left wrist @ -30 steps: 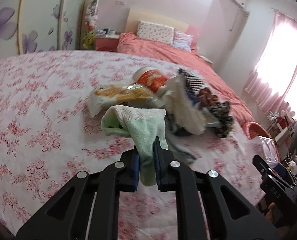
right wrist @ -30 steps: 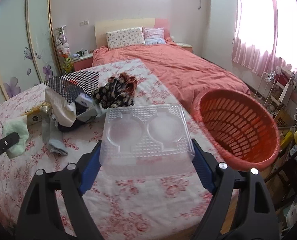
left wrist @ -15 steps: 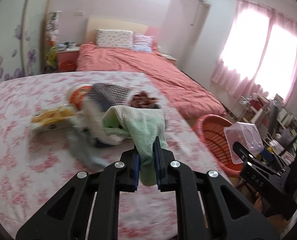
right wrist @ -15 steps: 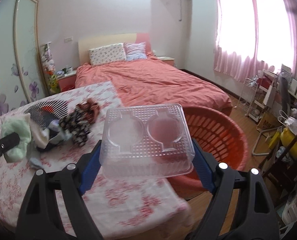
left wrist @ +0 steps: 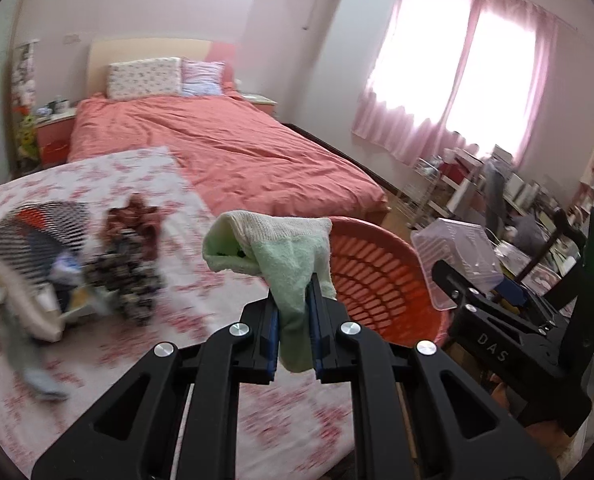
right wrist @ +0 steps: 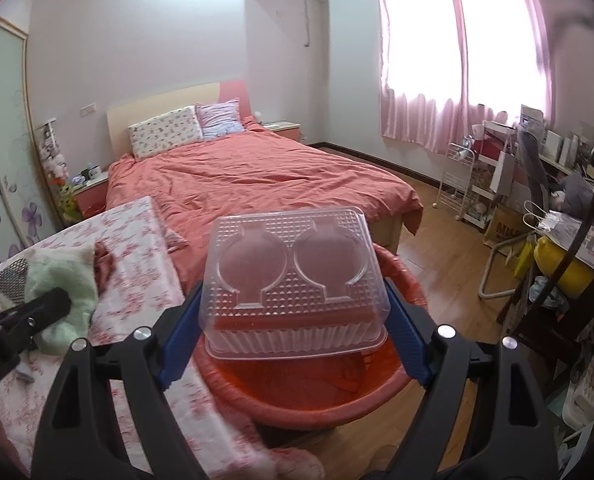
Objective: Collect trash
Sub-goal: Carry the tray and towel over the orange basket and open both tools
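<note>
The clear plastic clamshell container [right wrist: 295, 280] is hanging just above the red laundry basket [right wrist: 317, 396], looking light, thin and crushable, so the right gripper [right wrist: 295, 322] is clamping it wide across its side walls. Just beside the basket, the left gripper [left wrist: 293, 320] is pinching a limp green sock [left wrist: 285, 256] at mid-length over the floral-covered worktop [left wrist: 225, 320].

Both claws swung off the clutter pile [left wrist: 77, 264] toward the red basket [left wrist: 381, 280]. 1 s ago left claw [left wrist: 293, 320] w/ green sock [left wrist: 285, 256] hung over the floral surface [left wrist: 201, 320], pile right ahead; now pile sits far left, blurred, & sock is up against basket rim. Right claw [right wrist: 293, 320] w/ clear plastic tray [right wrist: 293, 276] was over the surface w/ basket off to the right; now tray hangs directly over basket opening. Left claw shows nearer in right view.
</note>
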The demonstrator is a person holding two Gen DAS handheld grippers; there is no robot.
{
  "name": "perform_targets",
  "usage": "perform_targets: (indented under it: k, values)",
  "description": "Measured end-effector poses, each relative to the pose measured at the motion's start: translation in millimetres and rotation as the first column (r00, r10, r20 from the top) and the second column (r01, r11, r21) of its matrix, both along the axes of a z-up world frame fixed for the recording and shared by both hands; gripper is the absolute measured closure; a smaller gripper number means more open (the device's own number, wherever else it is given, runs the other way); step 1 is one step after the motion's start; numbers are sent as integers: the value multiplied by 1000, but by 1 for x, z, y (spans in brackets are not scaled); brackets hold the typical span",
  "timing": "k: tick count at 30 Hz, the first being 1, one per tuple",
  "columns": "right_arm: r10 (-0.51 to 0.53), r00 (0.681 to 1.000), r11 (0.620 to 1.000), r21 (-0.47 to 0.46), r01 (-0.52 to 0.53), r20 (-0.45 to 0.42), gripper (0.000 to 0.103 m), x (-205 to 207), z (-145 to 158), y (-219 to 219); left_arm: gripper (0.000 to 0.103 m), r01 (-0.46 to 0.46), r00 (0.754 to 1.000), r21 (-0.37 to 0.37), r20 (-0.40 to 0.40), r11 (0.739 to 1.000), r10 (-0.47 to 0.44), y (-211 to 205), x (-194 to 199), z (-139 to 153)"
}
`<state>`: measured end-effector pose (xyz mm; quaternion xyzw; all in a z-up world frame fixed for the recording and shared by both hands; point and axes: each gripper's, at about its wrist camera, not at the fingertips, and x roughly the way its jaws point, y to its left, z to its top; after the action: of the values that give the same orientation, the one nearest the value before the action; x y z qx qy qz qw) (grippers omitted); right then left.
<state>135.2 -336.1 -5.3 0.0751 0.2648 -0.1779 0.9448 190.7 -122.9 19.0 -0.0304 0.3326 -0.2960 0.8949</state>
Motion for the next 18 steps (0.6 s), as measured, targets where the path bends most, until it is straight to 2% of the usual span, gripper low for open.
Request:
perform_targets:
  k: [7, 18]
  values:
    - [-32, 999, 999, 19, 32, 3, 22, 7, -10, -34, 91, 77, 997, 9, -14, 997, -77, -42, 4, -9]
    - [-58, 998, 996, 63, 58, 8, 22, 22, -26, -70, 91, 143, 988, 34, -65, 989, -141, -84, 15, -27]
